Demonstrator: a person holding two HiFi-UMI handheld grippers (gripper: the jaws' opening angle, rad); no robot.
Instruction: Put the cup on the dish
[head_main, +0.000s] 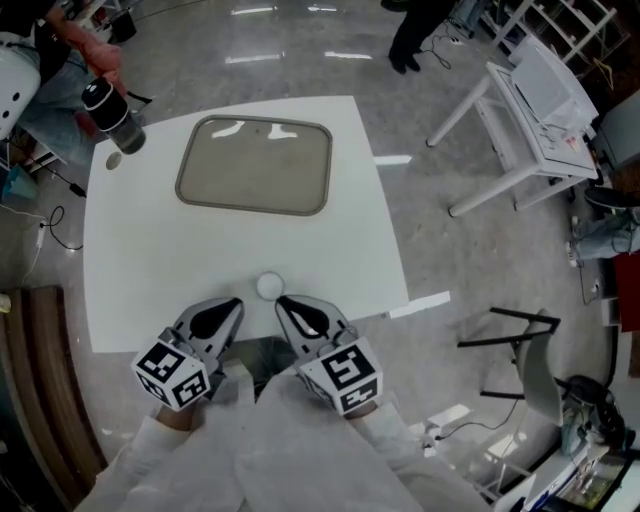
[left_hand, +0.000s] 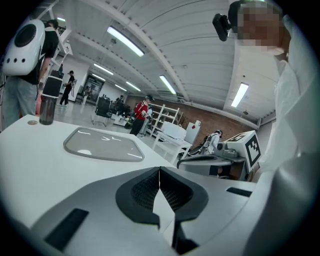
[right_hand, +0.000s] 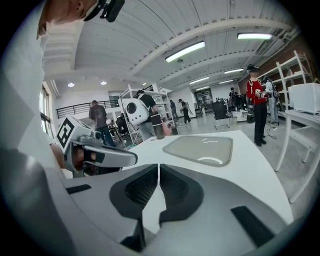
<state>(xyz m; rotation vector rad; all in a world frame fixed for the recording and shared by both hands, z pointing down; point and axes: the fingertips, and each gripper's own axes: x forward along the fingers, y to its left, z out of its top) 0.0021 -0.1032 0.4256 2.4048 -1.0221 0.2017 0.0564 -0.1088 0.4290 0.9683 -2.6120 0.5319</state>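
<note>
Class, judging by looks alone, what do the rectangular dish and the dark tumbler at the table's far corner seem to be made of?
Dish: probably plastic or glazed ceramic, grey-beige and glossy; ceiling lights show as bright streaks on it. Tumbler: likely metal or hard plastic; dark body, black lid, faint sheen; cannot tell which.

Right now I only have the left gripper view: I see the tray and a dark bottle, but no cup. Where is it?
Observer: The white cup stands at the table's near edge, between the tips of the left gripper and the right gripper.
Operator: Is the right one carrying anything?
Observer: No, its jaws are shut with nothing between them.
Operator: What lies between cup and tray?
Observer: Only bare tabletop, straight ahead to the tray.
</note>
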